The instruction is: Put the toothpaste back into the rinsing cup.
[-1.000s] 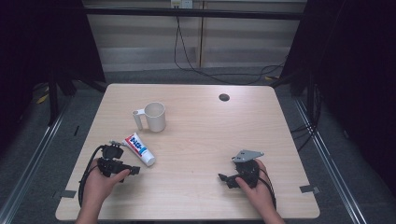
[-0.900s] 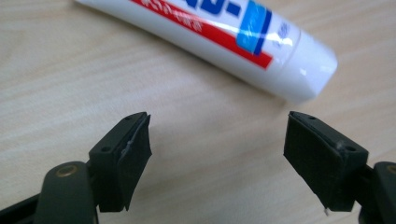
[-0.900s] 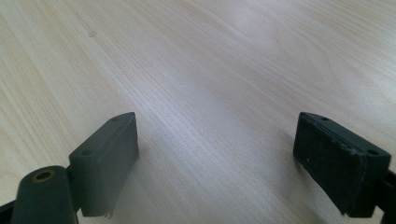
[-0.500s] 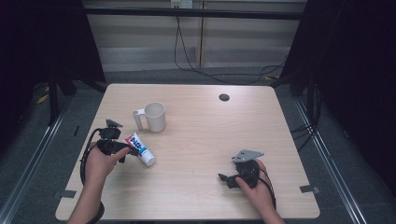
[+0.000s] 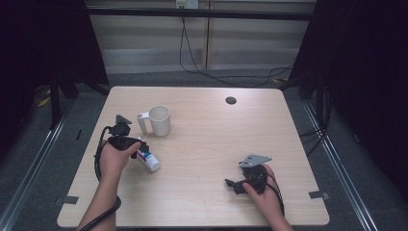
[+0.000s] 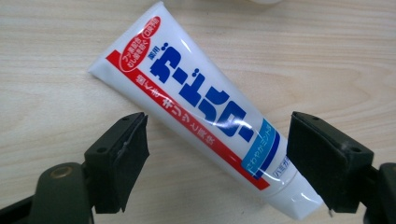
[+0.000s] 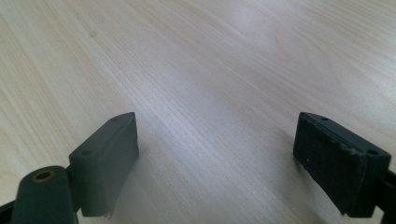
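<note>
A white toothpaste tube [image 5: 149, 161] with red and blue print lies flat on the wooden table [image 5: 216, 144], left of centre. My left gripper [image 5: 140, 146] hovers over it. In the left gripper view the tube [image 6: 201, 107] runs slantwise between the two jaws, cap end near the right pad [image 6: 327, 163], and neither pad presses on it. The jaws of the left gripper [image 6: 219, 135] have just been opening and stand open. My right gripper [image 5: 233, 184] rests low at the front right, and in its own view it [image 7: 217, 130] is open over bare wood.
A white mug [image 5: 159, 120] stands upright just beyond the tube, handle to the left. A dark round hole [image 5: 231, 100] sits near the table's far edge. Cables trail from both grippers toward the front edge.
My left hand has moved away from the front edge toward the mug and now sits over the tube. The tube, the mug and the right hand have not moved.
</note>
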`<state>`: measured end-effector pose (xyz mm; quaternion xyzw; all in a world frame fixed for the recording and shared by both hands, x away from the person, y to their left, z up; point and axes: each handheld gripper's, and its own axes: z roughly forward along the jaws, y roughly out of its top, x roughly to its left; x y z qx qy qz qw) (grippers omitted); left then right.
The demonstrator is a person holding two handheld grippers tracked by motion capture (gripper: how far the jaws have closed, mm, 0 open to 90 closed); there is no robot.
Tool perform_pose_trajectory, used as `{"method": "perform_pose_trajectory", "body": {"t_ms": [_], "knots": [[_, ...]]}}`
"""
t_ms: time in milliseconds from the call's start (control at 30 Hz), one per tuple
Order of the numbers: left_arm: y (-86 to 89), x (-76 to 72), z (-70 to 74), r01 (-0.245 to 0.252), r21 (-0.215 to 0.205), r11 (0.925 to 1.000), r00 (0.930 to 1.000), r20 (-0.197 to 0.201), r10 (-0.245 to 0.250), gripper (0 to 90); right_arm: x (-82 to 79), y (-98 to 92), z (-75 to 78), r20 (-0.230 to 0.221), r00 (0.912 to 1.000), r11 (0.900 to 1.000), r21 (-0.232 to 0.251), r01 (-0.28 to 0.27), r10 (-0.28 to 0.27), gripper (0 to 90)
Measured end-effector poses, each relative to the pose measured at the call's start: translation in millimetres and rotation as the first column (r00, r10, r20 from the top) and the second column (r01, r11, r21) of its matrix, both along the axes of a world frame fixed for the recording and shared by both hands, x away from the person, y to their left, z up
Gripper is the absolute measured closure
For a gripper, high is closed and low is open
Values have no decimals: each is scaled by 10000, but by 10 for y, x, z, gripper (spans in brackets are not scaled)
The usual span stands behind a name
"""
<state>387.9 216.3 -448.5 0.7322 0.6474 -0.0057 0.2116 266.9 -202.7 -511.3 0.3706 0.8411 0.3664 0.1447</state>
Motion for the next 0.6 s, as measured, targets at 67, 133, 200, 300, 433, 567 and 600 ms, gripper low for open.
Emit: {"method": "perform_pose_trajectory", "body": {"t_ms": [67, 133, 200, 300, 433, 567, 600], "knots": [[-21, 13, -28, -176, 123, 9998, 9998, 4, 176, 206, 0, 0, 0, 1, 10000, 10000, -1, 1, -1, 139], [-24, 22, -46, -133, 397, 9991, 9999, -104, 138, 206, 0, 0, 0, 1, 10000, 10000, -1, 3, -3, 139], [-32, 26, -69, -245, 251, 9994, 9996, -133, 248, 206, -1, 0, 0, 1, 10000, 10000, 0, 2, -2, 139], [-53, 27, -79, -310, 221, 9993, 9995, -71, 312, 205, 0, 0, 0, 10, 10000, 10000, -4, -2, 2, 139], [-78, 36, -99, -325, 130, 9994, 9994, -136, 327, 205, 0, -1, -1, 20, 10000, 10000, 0, -18, 18, 139], [-85, 44, -106, -210, 292, 9994, 9996, -162, 215, 192, -1, 0, -1, 25, 10000, 10000, -2, -13, 13, 140], [-89, 45, -108, -277, 291, 9992, 9995, -168, 282, 192, -1, 0, -1, 31, 10000, 10000, -6, -17, 17, 140]]}}
